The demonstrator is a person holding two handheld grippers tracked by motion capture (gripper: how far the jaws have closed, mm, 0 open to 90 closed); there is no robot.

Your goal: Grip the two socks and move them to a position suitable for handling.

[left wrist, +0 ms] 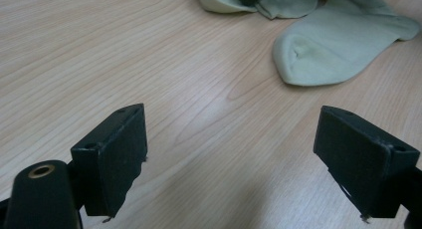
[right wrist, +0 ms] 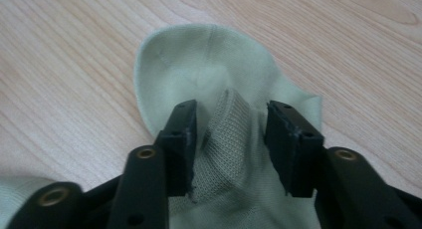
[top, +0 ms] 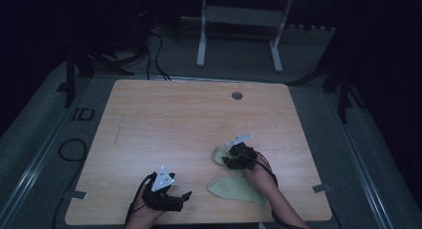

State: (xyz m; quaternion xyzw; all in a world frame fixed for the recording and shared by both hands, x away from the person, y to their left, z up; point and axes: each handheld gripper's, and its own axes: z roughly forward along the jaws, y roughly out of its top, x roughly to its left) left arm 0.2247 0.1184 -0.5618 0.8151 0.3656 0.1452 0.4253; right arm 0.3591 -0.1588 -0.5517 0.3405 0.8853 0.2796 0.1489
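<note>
On the floor strip left of the wooden table (top: 164,114), pale letters (top: 82,114) read "ID"; that is all the writing that can be made out, and the socks and grippers carry no legible label.

The left hand (top: 142,212) comes in from the bottom edge, low over the near edge of the table, holding the left gripper (top: 185,196) roughly level and pointing to the right in the high view. In the left gripper view its two black jaws stand far apart over bare wood, nothing between them, nothing touched.

The right hand (top: 260,176) reaches forward from the bottom right, and the right gripper (top: 228,162) tips down onto the folded sock (right wrist: 209,69), the pale green one lying farther from the person, right of the table's middle. In the right gripper view the jaws stand partly apart with a ribbed fold of that sock rising between them. The left pad sits right against the fabric; the right pad shows a small gap, so the cloth looks loose rather than pinched.

The second sock (top: 235,188), same pale green, lies flat just nearer the person, close to the right forearm. In the left gripper view it lies ahead and to the right, toe end toward the camera.
</note>
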